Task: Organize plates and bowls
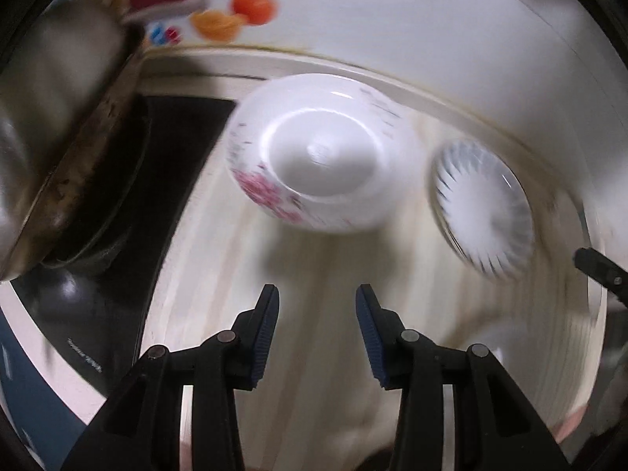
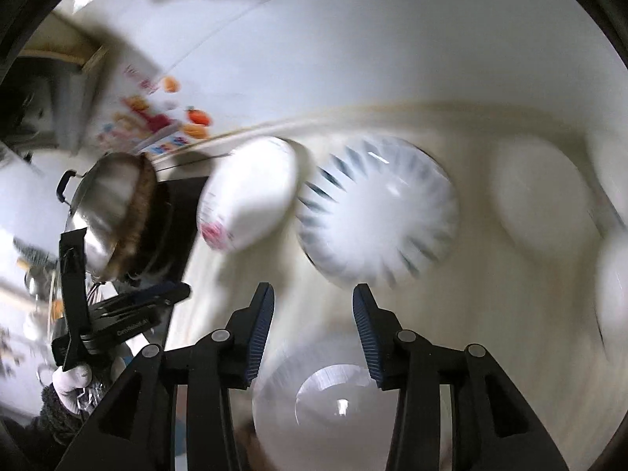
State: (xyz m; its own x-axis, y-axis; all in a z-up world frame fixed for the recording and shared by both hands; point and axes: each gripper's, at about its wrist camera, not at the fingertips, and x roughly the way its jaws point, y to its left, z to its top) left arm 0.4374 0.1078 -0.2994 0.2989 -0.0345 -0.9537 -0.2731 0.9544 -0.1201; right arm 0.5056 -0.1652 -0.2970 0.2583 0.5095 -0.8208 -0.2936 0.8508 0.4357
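So we're holding both grippers spread and empty over the pale counter (image 1: 314, 274). Left gripper (image 1: 317, 294) is facing the upside-down floral bowl (image 1: 322, 153), right gripper (image 2: 313, 294) is facing the blue-rayed bowl (image 2: 376, 216), with a clear dish (image 2: 329, 396) sitting right under its near side. Best bet, we're thinking: straddle one rim, one finger in and one out, squeeze slowly. Everything's blurry, so we're guessing a bit. The two bowls are just beside each other, so we're coming in from the near side, where there's open room. Far left a steel wok (image 1: 59, 125) is crowding the floral bowl; the wall (image 1: 431, 19) is close behind.
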